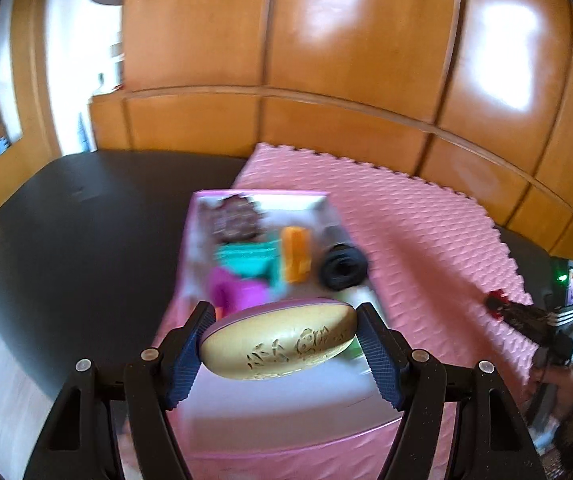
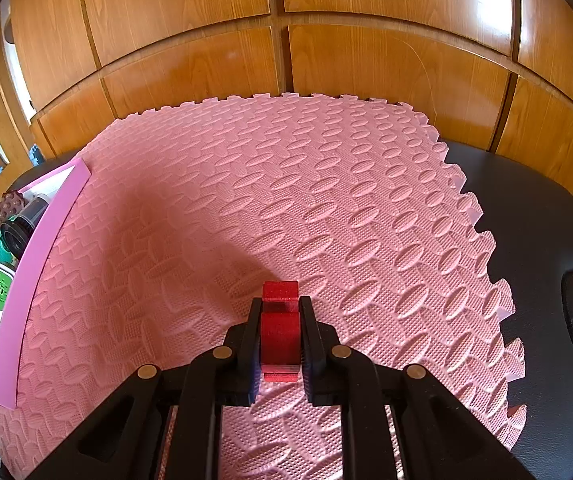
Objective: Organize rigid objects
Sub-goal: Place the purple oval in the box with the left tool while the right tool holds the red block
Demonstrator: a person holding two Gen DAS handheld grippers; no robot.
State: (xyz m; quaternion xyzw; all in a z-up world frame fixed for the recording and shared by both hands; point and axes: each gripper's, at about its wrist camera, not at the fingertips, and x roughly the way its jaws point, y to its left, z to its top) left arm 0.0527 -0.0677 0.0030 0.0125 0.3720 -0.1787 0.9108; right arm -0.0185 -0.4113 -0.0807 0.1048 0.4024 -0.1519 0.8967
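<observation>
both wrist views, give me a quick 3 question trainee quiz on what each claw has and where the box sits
1. True or false: the left claw is shut on a tan oval case.
2. What colour is the block in the right claw? A blue, B red, C green.
3. In the right wrist view, on which side of the pink foam mat does the pink box sit?

Key: 1 true. 2 B. 3 the left.
</observation>
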